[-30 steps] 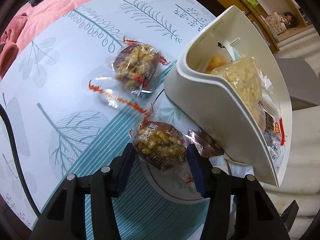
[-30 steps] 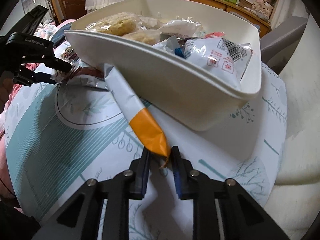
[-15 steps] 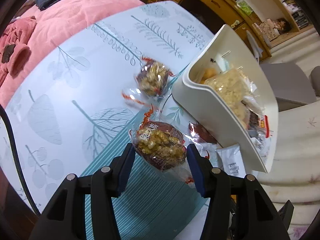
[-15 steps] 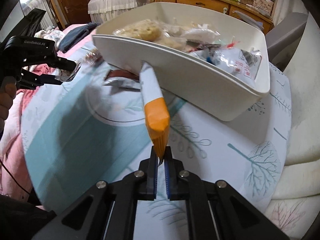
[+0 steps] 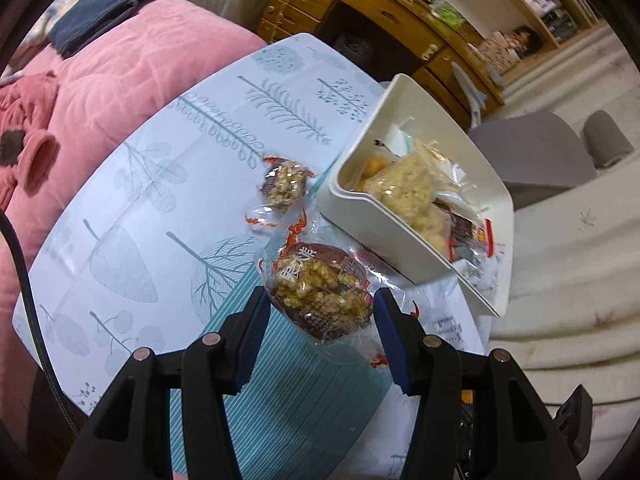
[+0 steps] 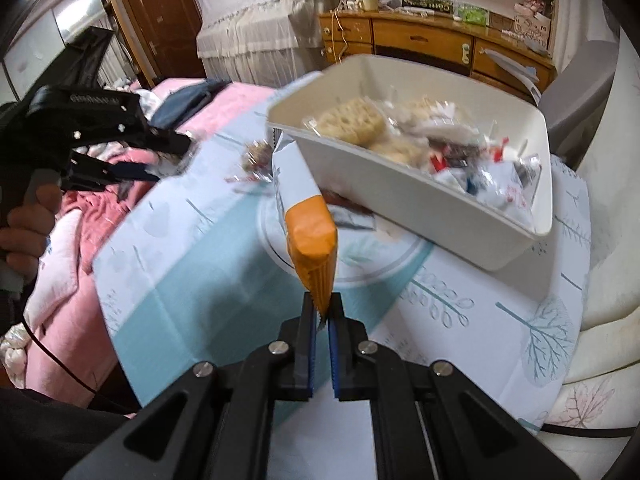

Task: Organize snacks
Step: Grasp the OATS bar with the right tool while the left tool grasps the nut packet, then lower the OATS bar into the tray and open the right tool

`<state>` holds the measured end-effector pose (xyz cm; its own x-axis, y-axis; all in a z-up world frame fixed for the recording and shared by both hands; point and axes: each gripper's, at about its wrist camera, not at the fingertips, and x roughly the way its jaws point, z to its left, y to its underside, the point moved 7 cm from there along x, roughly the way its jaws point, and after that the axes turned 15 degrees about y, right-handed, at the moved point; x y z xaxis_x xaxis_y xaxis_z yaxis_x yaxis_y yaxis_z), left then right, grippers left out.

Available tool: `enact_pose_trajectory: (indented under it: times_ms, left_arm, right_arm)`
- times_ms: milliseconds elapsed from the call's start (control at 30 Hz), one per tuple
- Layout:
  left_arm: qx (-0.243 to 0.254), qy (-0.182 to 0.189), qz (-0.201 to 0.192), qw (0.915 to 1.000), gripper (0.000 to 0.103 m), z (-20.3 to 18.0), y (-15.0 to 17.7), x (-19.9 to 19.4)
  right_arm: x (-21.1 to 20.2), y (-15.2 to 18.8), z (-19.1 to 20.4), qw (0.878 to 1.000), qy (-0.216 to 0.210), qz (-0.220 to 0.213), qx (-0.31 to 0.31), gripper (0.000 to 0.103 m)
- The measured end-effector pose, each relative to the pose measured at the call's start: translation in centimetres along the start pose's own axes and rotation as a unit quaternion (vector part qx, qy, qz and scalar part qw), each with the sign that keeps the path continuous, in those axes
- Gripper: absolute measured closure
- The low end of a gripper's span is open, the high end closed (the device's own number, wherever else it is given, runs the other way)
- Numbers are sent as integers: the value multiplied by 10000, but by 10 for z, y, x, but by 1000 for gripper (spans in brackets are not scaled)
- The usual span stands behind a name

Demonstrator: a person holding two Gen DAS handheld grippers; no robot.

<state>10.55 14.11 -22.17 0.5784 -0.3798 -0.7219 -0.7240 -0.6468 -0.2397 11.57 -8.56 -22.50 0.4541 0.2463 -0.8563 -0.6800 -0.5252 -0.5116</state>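
Note:
My left gripper (image 5: 320, 304) is shut on a clear-wrapped nut cake (image 5: 320, 292) and holds it above the table, left of the white bin (image 5: 380, 216). The bin holds several snack packets (image 5: 408, 188). A second nut cake (image 5: 284, 184) lies on the cloth beside the bin's near corner. My right gripper (image 6: 322, 312) is shut on the end of an orange-and-white stick packet (image 6: 308, 224), lifted above the table in front of the bin (image 6: 440, 208). The left gripper also shows in the right wrist view (image 6: 160, 156), far left.
A dark snack packet (image 6: 348, 208) and a white packet (image 5: 444, 320) lie by the bin's base. A pink quilt (image 5: 120, 72) borders the table on the left. A wooden dresser (image 6: 432, 40) and a grey chair (image 5: 532, 148) stand behind.
Both grippers have risen with their packets. The nut cake and the stick packet are now clear of the table, and the bin looks smaller and farther off.

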Motion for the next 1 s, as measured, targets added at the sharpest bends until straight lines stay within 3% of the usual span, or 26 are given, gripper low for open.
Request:
enact_pose_trajectory:
  times_ms: [433,1000]
  left_arm:
    - [627,472,344,9963,51,-34,-49,2]
    - [1572,503,760,9833,50,-78,-114,76]
  right_arm:
    - [-17,-64,11,9963,204,-514,665,98]
    - [39,-124,-33,9758,693,-629,1978,98]
